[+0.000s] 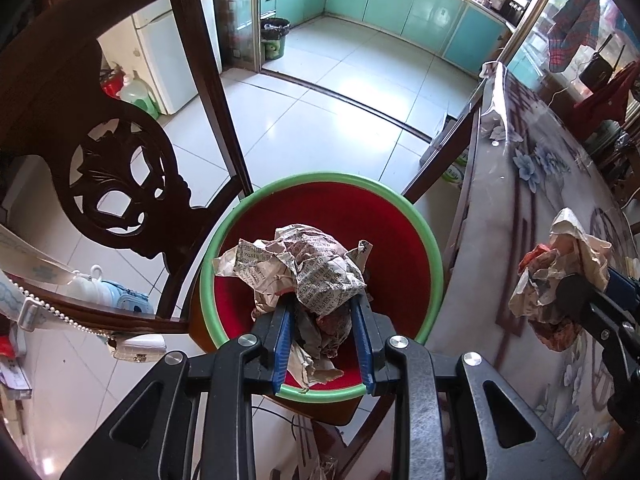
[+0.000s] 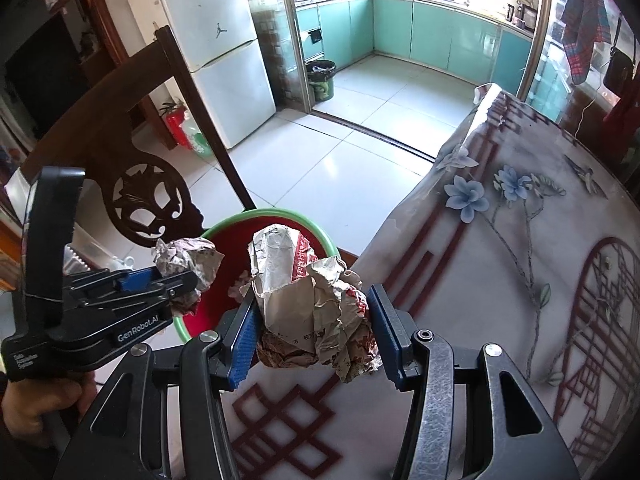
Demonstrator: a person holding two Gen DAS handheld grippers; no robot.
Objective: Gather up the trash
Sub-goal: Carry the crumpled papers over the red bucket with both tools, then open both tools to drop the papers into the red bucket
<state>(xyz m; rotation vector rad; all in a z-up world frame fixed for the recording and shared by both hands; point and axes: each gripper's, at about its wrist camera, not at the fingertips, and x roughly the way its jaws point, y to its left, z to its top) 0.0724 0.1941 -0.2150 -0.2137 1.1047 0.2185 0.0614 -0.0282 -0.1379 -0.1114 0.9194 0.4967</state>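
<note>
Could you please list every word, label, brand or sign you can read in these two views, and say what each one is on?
"GenRobot.AI": white lettering on the black body of the left gripper.
Small white lines below that brand: too blurred to read.
Crumpled newspaper in the left gripper: printed Chinese text, too small to read.
Crumpled wrapper in the right gripper: red Chinese characters, too creased to read.
Fridge: two jumping-figure stickers, no words.

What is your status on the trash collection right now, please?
Left hand-held gripper shut on newspaper wad over red basin. Right hand-held gripper shut on paper wad above table. Nothing blocking.
</note>
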